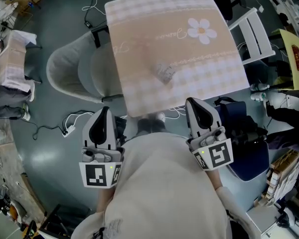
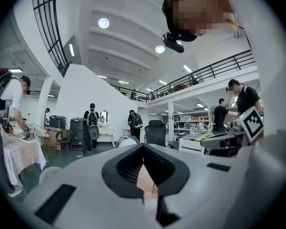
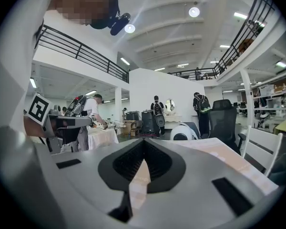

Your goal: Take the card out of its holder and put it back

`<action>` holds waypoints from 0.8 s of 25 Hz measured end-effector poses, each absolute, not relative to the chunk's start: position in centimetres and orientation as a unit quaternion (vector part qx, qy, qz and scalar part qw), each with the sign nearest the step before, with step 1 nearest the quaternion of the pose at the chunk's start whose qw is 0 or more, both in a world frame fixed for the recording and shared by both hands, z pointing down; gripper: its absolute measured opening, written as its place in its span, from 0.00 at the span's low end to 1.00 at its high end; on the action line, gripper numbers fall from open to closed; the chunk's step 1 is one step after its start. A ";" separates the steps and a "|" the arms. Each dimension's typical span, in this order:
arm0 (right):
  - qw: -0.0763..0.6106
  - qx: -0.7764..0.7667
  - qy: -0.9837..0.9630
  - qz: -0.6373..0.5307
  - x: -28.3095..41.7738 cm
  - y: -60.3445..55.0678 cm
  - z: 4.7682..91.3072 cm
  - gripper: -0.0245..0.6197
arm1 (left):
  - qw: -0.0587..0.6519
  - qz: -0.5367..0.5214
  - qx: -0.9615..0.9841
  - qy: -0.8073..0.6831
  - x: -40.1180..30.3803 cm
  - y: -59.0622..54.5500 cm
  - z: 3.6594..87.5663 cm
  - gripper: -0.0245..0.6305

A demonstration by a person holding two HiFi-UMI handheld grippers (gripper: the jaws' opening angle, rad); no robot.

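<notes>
Here, both claws wait just short of the near edge of the surface point(image 1: 139, 49), a table under a checked cloth point(image 1: 214, 68) with a daisy print point(image 1: 202, 30). The left claw point(image 1: 104, 112), at 7 o'clock, and the right claw point(image 1: 192, 103), at 5 o'clock, are each pressed together on nothing. Their tips meet and point toward 12 o'clock.

The card holder point(image 1: 164, 73), a small clear item, lies near the cloth's middle, well apart from both claws. Whether the card sits inside it is too small for me to tell. The scene fits a holder waiting to be emptied as well as one already refilled, so I call neither.

I judge the holder light and likely to skate on the fabric. Any work on it would want one claw pinning the sleeve flat while the other nips only the card's edge. The card should travel along the slot's line rather than upward, so the cloth does not ruck. A clear sleeve also hides easily against the checks, so I would aim by the head view.
</notes>
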State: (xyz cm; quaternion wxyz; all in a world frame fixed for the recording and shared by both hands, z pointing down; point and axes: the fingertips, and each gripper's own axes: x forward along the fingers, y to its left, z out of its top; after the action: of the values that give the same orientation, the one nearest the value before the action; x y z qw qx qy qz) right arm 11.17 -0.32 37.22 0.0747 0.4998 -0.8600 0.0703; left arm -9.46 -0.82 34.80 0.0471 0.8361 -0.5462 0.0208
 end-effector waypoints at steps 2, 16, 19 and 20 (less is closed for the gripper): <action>0.083 0.497 -0.861 0.068 11.0 -0.3 37.3 0.06 | 0.047 0.021 0.835 -0.547 -9.5 -0.9 34.7 0.05; 0.090 0.494 -0.862 0.070 10.8 -0.6 37.5 0.06 | 0.049 0.022 0.832 -0.552 -9.9 -1.4 34.9 0.05; 0.091 0.493 -0.862 0.071 10.8 -0.6 37.6 0.06 | 0.048 0.022 0.833 -0.551 -9.9 -1.5 34.9 0.05; 0.091 0.493 -0.862 0.072 10.7 -0.7 37.6 0.06 | 0.049 0.022 0.832 -0.551 -9.9 -1.5 34.9 0.05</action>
State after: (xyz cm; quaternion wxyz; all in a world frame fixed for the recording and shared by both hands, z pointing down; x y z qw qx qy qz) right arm 10.71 -0.66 37.61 0.0912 0.4930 -0.8623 0.0718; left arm -9.94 -1.51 34.90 0.0488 0.8325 -0.5515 0.0217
